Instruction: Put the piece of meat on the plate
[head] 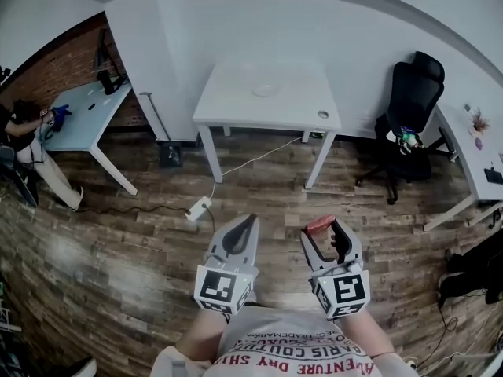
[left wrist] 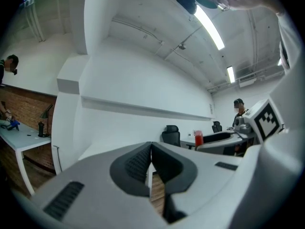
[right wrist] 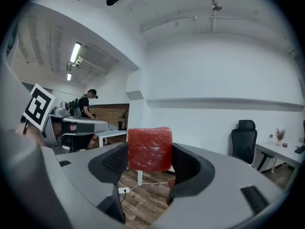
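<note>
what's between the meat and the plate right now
Nothing visible blocks the way. The meat is clamped in the right gripper, and the plate sits on the table ahead, across open floor. Only a power strip and its cable lie low on the floor between.

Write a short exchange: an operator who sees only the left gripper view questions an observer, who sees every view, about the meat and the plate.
Operator: The left gripper has its jaws shut on nothing. I glimpse the meat off to my right. Is it gripped properly?
Observer: Yes. The right gripper view shows it clamped between the jaws of the right gripper, with its top standing above them.
Operator: I can't see the plate. Where is it?
Observer: The head view shows the plate on the white table straight ahead, across the wooden floor.
</note>
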Tool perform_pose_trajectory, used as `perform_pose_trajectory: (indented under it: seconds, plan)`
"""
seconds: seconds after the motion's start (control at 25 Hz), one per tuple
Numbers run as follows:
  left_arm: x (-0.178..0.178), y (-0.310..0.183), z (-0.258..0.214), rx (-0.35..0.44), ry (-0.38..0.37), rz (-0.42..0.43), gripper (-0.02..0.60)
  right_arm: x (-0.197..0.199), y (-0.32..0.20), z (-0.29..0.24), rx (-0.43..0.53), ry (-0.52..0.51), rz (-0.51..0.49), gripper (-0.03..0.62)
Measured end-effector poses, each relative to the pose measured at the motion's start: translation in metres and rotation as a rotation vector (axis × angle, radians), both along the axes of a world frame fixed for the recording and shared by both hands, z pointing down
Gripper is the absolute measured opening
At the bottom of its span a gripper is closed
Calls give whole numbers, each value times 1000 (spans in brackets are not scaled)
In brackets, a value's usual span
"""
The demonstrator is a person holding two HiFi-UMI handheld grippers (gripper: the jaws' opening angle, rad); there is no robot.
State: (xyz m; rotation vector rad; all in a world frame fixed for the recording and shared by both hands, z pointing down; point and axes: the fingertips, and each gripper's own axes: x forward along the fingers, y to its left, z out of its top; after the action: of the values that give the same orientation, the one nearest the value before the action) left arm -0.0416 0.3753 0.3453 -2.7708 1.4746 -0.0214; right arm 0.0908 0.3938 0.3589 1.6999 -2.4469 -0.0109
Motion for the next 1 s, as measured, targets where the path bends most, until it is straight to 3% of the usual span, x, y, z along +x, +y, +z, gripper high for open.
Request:
perform_pose_trajectory:
  seconds: [0.24, 0.48, 0.68, 1.0]
  plan:
    - [-65, -66, 4, -33, 27, -22, 7, -56, -67, -6, -8, -10, -3, 290]
    - [-97, -115, 25, -85, 68, -61, 7, -85, -119, 5, -42, 10, -26, 290]
    - [-100, -154, 45, -111, 58, -93, 7, -86, -166, 27, -78, 6, -54, 290]
    - [-61, -245, 46, -107, 54, -178, 6, -53, -275, 30, -81, -16, -153, 290]
